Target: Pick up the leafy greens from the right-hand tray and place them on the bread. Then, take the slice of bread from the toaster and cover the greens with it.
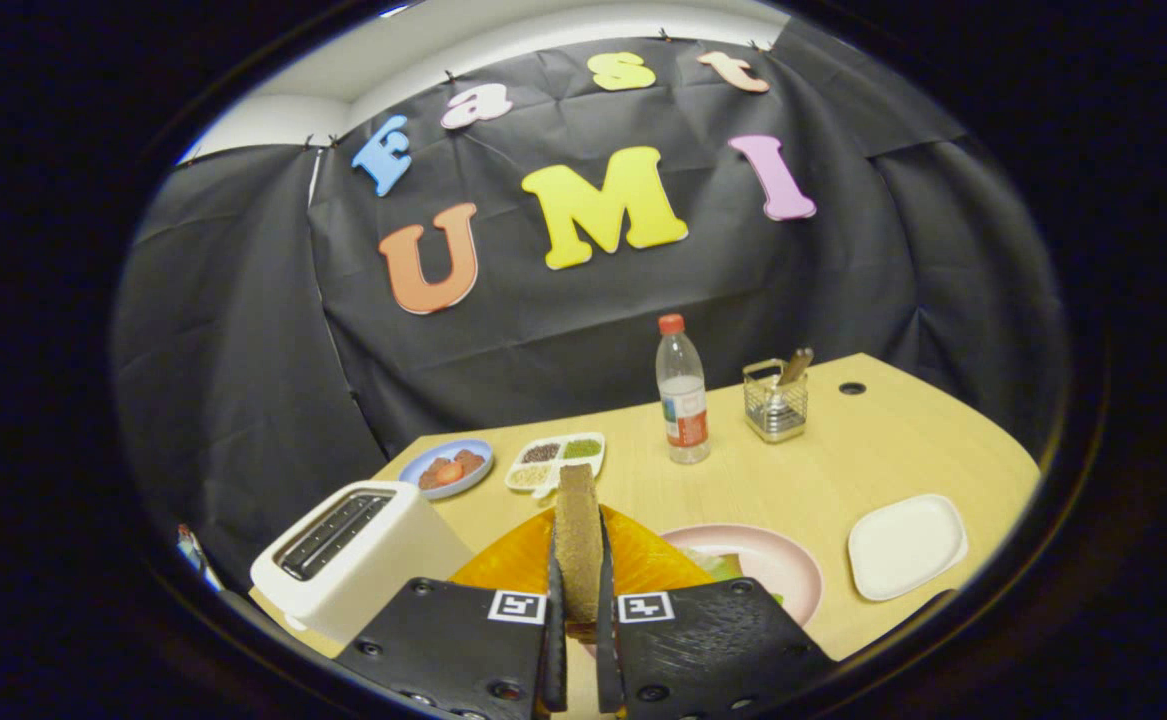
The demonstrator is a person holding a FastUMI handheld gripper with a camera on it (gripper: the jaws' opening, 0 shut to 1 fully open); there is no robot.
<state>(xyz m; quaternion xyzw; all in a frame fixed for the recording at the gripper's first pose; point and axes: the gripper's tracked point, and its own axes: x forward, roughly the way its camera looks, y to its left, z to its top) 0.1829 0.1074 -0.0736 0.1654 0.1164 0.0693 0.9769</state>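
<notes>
Gripper (579, 575) fingers pinch the slice of bread (577, 535) upright between them, above the pink plate (793, 570) where the greens (718, 563) lie. Held by a thin edge (a narrow purchase), it may tilt and land askew, or crush.

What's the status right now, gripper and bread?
Gripper shut on bread slice, held upright. Pink plate with greens just ahead. Toaster beside fingers, nothing blocking.

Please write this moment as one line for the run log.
hand-held gripper: shut on bread slice, upright | toaster: slots empty | pink plate: greens on it | stage: carrying slice
</notes>
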